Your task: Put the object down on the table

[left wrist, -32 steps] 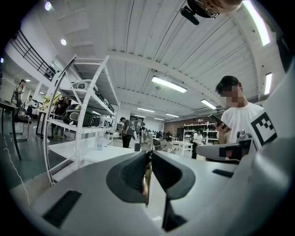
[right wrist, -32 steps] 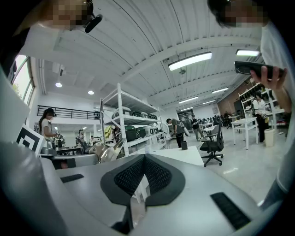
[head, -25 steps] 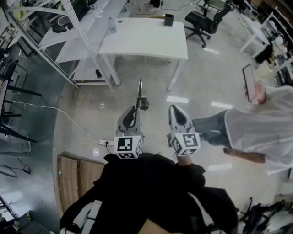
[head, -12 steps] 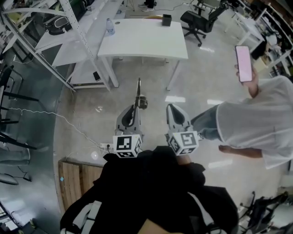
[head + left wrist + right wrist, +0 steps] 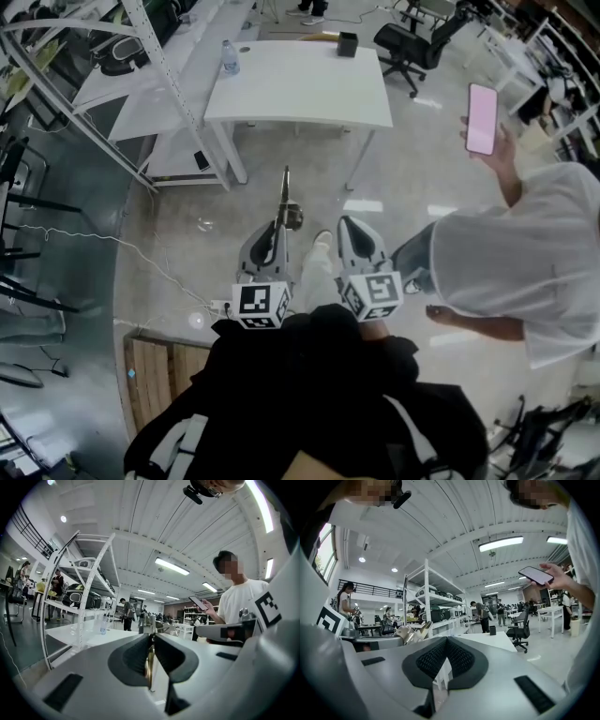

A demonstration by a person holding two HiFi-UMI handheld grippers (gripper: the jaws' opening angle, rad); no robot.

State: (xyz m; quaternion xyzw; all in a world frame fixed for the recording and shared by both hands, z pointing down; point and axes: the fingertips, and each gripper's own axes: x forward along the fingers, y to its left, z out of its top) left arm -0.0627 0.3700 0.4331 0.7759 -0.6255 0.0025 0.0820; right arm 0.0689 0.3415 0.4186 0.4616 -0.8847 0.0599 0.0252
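A long metal utensil (image 5: 286,192) with a round shiny part near its lower end sticks forward from my left gripper (image 5: 278,228), which is shut on it. In the left gripper view its thin brassy edge (image 5: 149,663) stands pinched between the dark pads. My right gripper (image 5: 349,223) is beside the left one, shut, with nothing between its pads (image 5: 433,658). The right gripper view shows the utensil's shiny head (image 5: 412,632) at the left. Ahead, across bare floor, stands the white table (image 5: 300,89), apart from both grippers.
On the table are a water bottle (image 5: 231,56) and a black cup (image 5: 348,43). A person in a white shirt (image 5: 506,262) stands close on the right holding up a phone (image 5: 482,118). White shelving (image 5: 141,66) is left, an office chair (image 5: 412,42) behind, a wooden pallet (image 5: 155,366) near left.
The person on the right has come closer and raised the phone higher. A pale leg and shoe now show between my grippers. Both grippers keep their state.
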